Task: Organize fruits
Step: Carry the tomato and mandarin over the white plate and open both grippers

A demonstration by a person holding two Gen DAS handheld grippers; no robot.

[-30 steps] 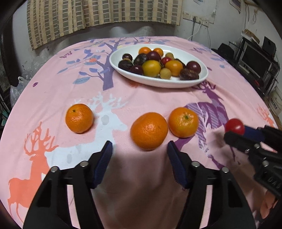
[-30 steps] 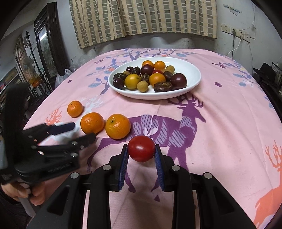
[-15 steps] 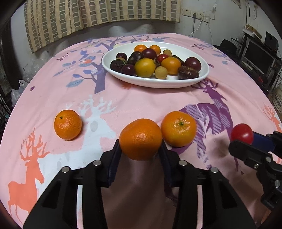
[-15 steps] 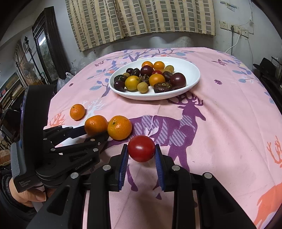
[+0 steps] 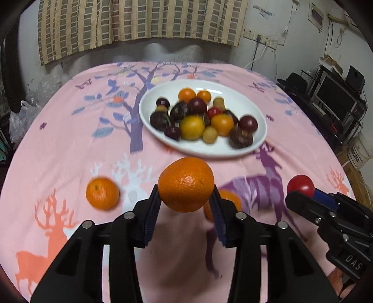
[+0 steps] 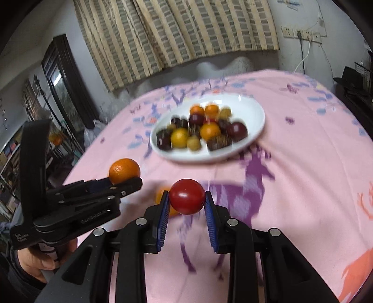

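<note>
My left gripper [image 5: 185, 205] is shut on a large orange [image 5: 185, 184] and holds it above the pink tablecloth; it also shows in the right wrist view [image 6: 124, 174]. My right gripper [image 6: 186, 205] is shut on a red tomato [image 6: 187, 196], also lifted; the tomato shows at the right of the left wrist view [image 5: 300, 185]. A white oval plate [image 5: 254, 105] with several mixed fruits stands further back. One small orange [image 5: 102, 193] lies on the cloth at the left. Another orange [image 5: 230, 198] lies half hidden behind my left gripper's right finger.
The round table's pink deer-print cloth [image 5: 70, 139] falls away at the edges. A striped curtain [image 5: 139, 21] hangs behind. Shelves with electronics [image 5: 335, 98] stand at the right, plastic bags [image 5: 21, 116] at the left. A dark cabinet [image 6: 60, 77] stands left.
My left gripper closed on the large orange and lifted it off the cloth. Both grippers rose and moved toward the plate. The tomato stayed held in my right gripper.
</note>
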